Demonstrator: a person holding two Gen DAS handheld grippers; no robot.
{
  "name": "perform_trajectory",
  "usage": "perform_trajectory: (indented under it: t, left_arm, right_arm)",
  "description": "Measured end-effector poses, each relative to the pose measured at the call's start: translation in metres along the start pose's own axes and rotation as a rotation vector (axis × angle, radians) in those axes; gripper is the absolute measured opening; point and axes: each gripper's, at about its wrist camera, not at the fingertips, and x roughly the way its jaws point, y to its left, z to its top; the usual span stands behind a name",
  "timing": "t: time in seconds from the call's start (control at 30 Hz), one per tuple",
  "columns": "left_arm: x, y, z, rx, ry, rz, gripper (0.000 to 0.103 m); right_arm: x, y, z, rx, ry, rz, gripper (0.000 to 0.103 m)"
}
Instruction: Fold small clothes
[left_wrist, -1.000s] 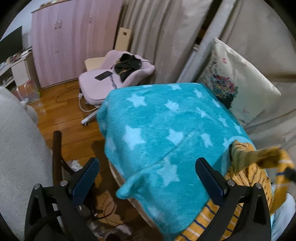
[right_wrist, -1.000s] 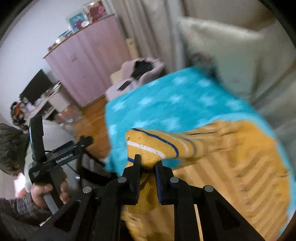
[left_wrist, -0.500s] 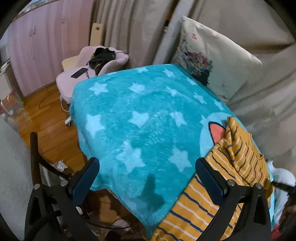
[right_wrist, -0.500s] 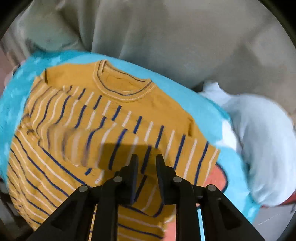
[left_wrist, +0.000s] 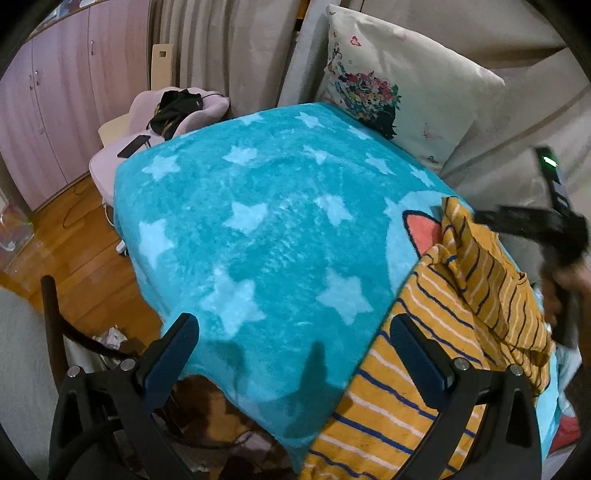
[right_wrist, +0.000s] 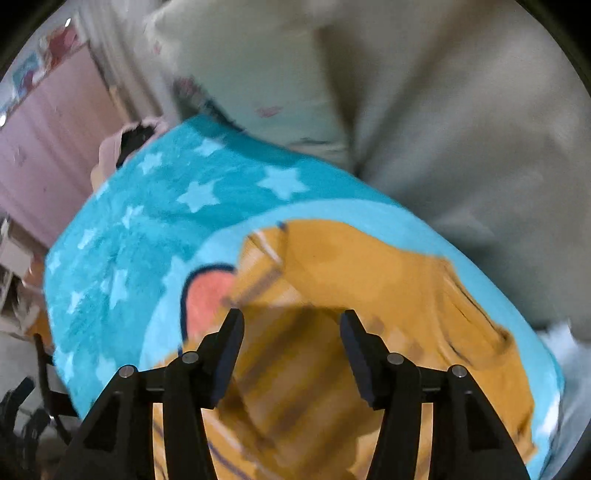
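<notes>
A small mustard-yellow sweater (left_wrist: 454, 314) with blue and white stripes lies on a turquoise star blanket (left_wrist: 266, 229), one sleeve folded across its body. In the blurred right wrist view the sweater (right_wrist: 369, 288) fills the middle. My left gripper (left_wrist: 291, 347) is open and empty, above the blanket's near edge, left of the sweater. My right gripper (right_wrist: 291, 339) is open and empty just above the sweater; its body (left_wrist: 554, 229) shows at the right edge of the left wrist view.
A floral pillow (left_wrist: 399, 77) and beige cushions stand behind the blanket. A pink chair (left_wrist: 159, 129) with dark clothes and a phone is at the far left. Wooden floor (left_wrist: 66, 236) lies beside the bed. A pale blue cloth (right_wrist: 569, 354) lies right of the sweater.
My right gripper carried the sleeve across the sweater, laid it down and opened. My left gripper stayed open and shifted towards the blanket's middle.
</notes>
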Motion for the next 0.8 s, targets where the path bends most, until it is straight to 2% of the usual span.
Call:
perform_trajectory:
  t: [0.07, 0.1, 0.13, 0.17, 0.2, 0.33, 0.4, 0.47, 0.53, 0.6, 0.63, 0.67, 0.8]
  left_arm:
    - [0.003, 0.008, 0.000, -0.002, 0.009, 0.004, 0.103]
    - [0.005, 0.013, -0.001, -0.008, 0.016, 0.004, 0.103]
    - [0.008, 0.020, 0.000, -0.020, 0.026, 0.004, 0.103]
    - [0.010, 0.025, 0.000, -0.029, 0.030, 0.005, 0.103]
    - [0.012, 0.030, 0.000, -0.038, 0.034, 0.008, 0.103]
    - [0.024, 0.040, 0.004, -0.042, 0.054, 0.012, 0.103]
    - [0.029, 0.038, 0.005, -0.029, 0.062, -0.001, 0.103]
    - [0.033, 0.034, 0.006, -0.018, 0.070, -0.018, 0.103]
    - [0.038, 0.028, 0.006, -0.010, 0.075, -0.041, 0.103]
    - [0.042, 0.020, 0.005, 0.004, 0.087, -0.066, 0.103]
    - [0.044, 0.016, 0.004, 0.011, 0.093, -0.076, 0.103]
    - [0.045, 0.011, 0.004, 0.016, 0.097, -0.085, 0.103]
    - [0.036, -0.005, 0.005, 0.023, 0.077, -0.105, 0.103]
  right_arm:
    - [0.023, 0.011, 0.006, -0.047, 0.047, -0.014, 0.058]
    - [0.042, 0.018, 0.009, -0.094, 0.100, -0.057, 0.057]
    - [0.051, 0.022, 0.010, -0.124, 0.131, -0.088, 0.035]
    - [0.056, 0.024, 0.011, -0.148, 0.150, -0.104, 0.008]
    - [0.055, 0.021, 0.014, -0.146, 0.160, -0.114, 0.007]
    - [0.046, -0.004, 0.037, -0.032, 0.090, -0.165, 0.007]
    - [0.049, -0.021, 0.044, 0.057, 0.053, -0.200, 0.009]
    - [0.054, -0.027, 0.041, 0.079, 0.053, -0.227, 0.030]
    - [0.045, -0.034, 0.030, 0.106, 0.054, -0.207, 0.031]
    - [0.011, -0.046, 0.008, 0.155, -0.004, -0.156, 0.041]
    - [-0.007, -0.056, -0.007, 0.184, -0.025, -0.148, 0.053]
    - [-0.019, -0.064, -0.018, 0.206, -0.038, -0.148, 0.060]
    - [-0.072, -0.139, -0.104, 0.408, -0.038, -0.186, 0.061]
